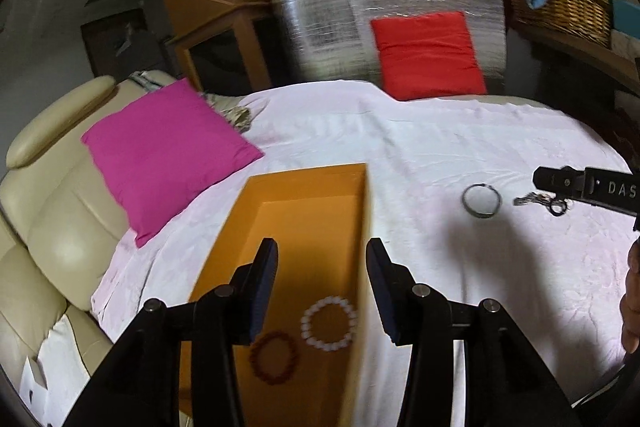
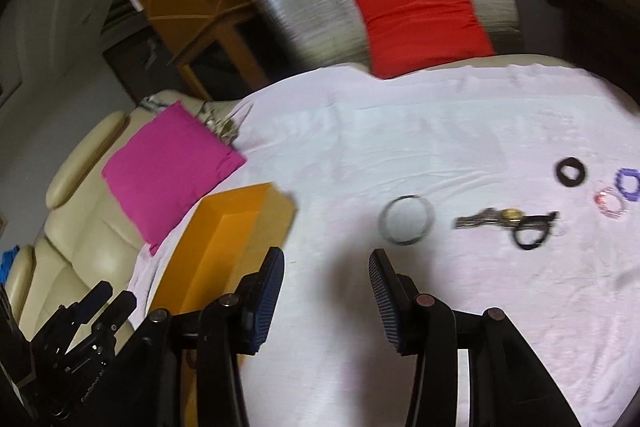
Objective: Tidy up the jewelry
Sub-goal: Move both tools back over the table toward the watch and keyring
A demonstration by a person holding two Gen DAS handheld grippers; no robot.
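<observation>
1. Nearest your left claw, low in the left wrist view, two bead bracelets already lie inside the orange box: a white one and a dark red one. That claw is spread wide and holds nothing. It hangs right over the box's right wall, so a careless dip could clip the wall and shove the box across the sheet.

2. Your right claw is also wide open and empty, above bare pink sheet at the bottom centre of its view. The silver bangle lies just beyond it, mid-frame. It is thin and flat on soft cloth; I judge the pads could pinch sheet with it, or let it slip out.

3. Right of the bangle, the gold-faced watch touches a black band. Grab either one and you may drag both.

4. Farther right, a black ring, a purple bracelet and a pink one lie close together near the frame edge; the last two seem to touch, so they could snag.

5. Both views are blurred, so aim may be off.
</observation>
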